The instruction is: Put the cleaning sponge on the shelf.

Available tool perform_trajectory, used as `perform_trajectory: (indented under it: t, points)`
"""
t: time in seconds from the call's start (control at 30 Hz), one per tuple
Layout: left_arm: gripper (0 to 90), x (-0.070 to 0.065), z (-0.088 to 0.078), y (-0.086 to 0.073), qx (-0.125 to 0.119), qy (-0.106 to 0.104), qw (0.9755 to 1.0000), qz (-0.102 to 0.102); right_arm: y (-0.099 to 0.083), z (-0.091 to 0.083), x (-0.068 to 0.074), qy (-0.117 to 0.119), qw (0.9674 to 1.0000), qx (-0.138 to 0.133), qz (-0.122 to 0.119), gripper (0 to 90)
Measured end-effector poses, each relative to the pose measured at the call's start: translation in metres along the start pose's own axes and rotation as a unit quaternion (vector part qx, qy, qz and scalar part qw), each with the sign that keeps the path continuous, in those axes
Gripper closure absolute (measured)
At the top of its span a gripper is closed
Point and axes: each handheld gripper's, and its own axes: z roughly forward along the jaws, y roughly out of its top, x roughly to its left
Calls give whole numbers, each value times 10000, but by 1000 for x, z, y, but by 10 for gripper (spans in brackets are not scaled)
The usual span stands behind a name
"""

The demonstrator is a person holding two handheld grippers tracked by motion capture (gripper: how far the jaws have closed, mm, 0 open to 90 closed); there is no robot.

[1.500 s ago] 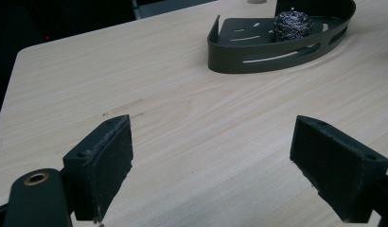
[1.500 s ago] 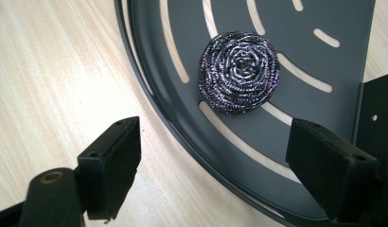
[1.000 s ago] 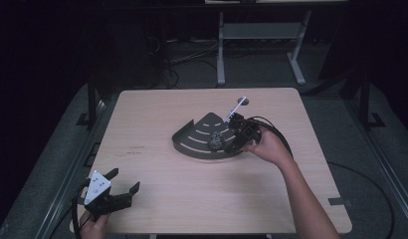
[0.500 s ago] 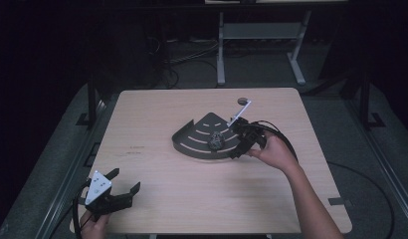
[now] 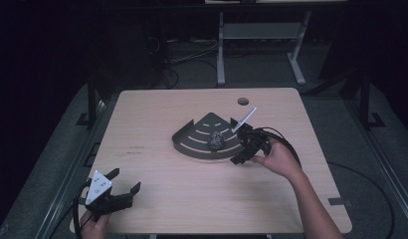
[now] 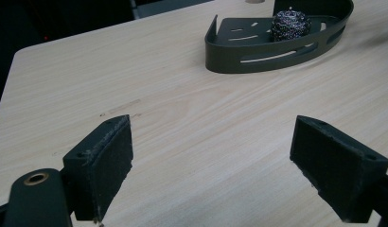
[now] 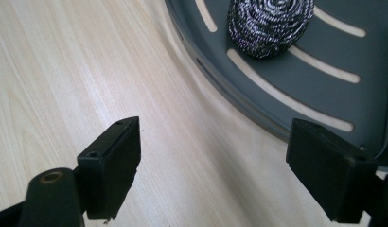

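on the wooden table [image 5: 157, 134], right gripper [image 5: 246, 145] has drawn back from the tray [image 5: 192, 144], both grippers' fingers apart, empty.

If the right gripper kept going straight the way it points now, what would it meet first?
Most likely the curved front wall of the dark corner tray, just ahead of the open right gripper; the steel wool ball lies beyond, though depth is uncertain.

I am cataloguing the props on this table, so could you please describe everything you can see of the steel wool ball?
The steel wool ball is a rounded pad of coiled, shiny silver-grey metal strands, apparently intact. It rests inside the dark grey quarter-round slotted tray, on its floor across a slot, toward the curved wall. Only the tray touches it; neither gripper is in contact.
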Motion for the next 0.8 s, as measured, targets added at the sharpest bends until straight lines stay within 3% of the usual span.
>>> perform_trajectory:
  t: [0.8]
  points:
    - [133, -1, 1, 0, 9, 1, 10000, 3, -27, 4, 6, 0, 10000, -12, 36, 181]
